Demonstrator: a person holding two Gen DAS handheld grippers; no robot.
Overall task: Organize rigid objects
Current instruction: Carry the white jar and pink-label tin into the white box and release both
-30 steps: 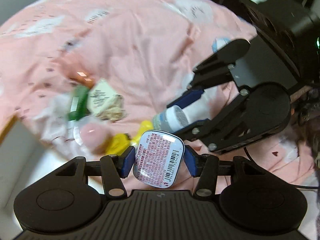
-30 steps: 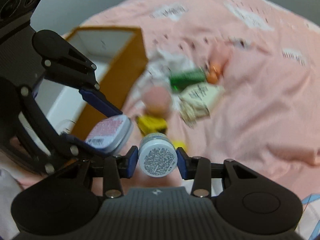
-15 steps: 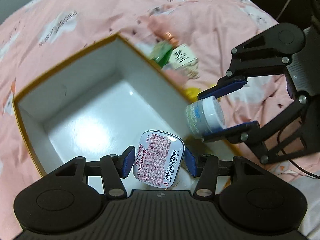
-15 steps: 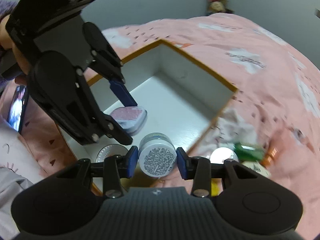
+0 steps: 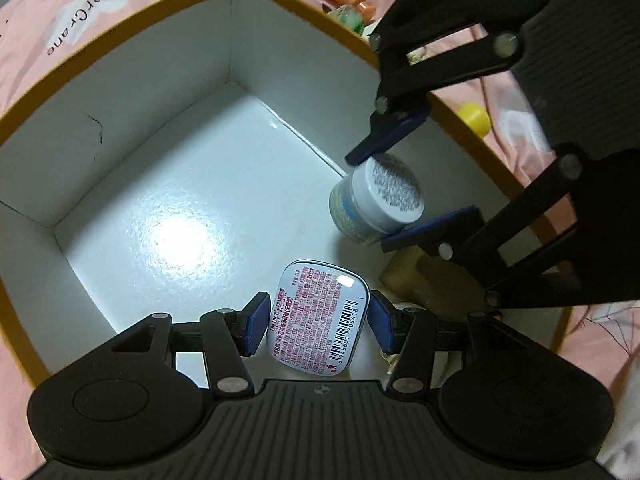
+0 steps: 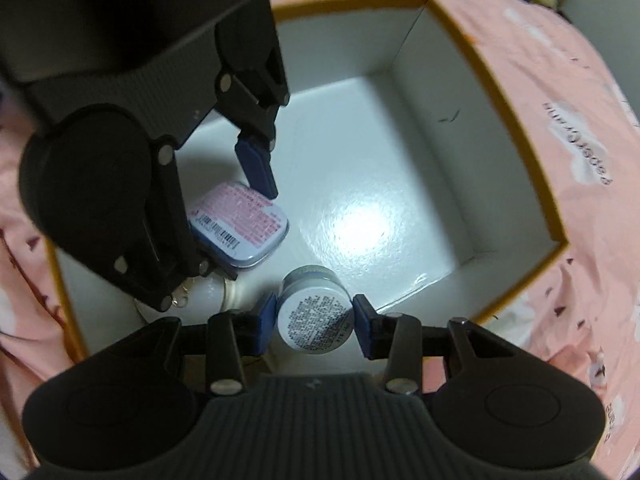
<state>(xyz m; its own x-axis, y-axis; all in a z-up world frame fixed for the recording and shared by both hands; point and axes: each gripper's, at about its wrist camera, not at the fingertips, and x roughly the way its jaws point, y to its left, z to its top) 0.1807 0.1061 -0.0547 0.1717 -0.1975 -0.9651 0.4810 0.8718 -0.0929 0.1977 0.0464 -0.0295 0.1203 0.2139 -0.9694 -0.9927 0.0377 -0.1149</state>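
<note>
Both grippers point steeply down into the open box, white inside, mustard-yellow rim, sitting on a pink printed bedsheet.

Left gripper: blue pads clamped on the 2 long edges of a flat mint tin, label and barcode facing the camera. In the left wrist view the tin sits at 6 o'clock, over the near part of the box floor; whether it touches the floor I cannot tell. In the right wrist view the same tin shows at 9 o'clock, under the left gripper's linkage.

Right gripper: pads clamped on a small round white jar, printed base toward its camera, at 6 o'clock in its own view. From the left wrist view the jar is at 3 o'clock, tilted, held inside the box near the right-hand wall, above the floor.

The 2 held items are near each other but apart.

Box floor is mostly bare with a bright glare spot. A pale round item lies near the wall just under the left gripper, partly hidden.

Outside the box at 1 to 2 o'clock in the left view: a yellow round object on the sheet, plus an orange piece and a green piece by the far rim, too blurred to name.
</note>
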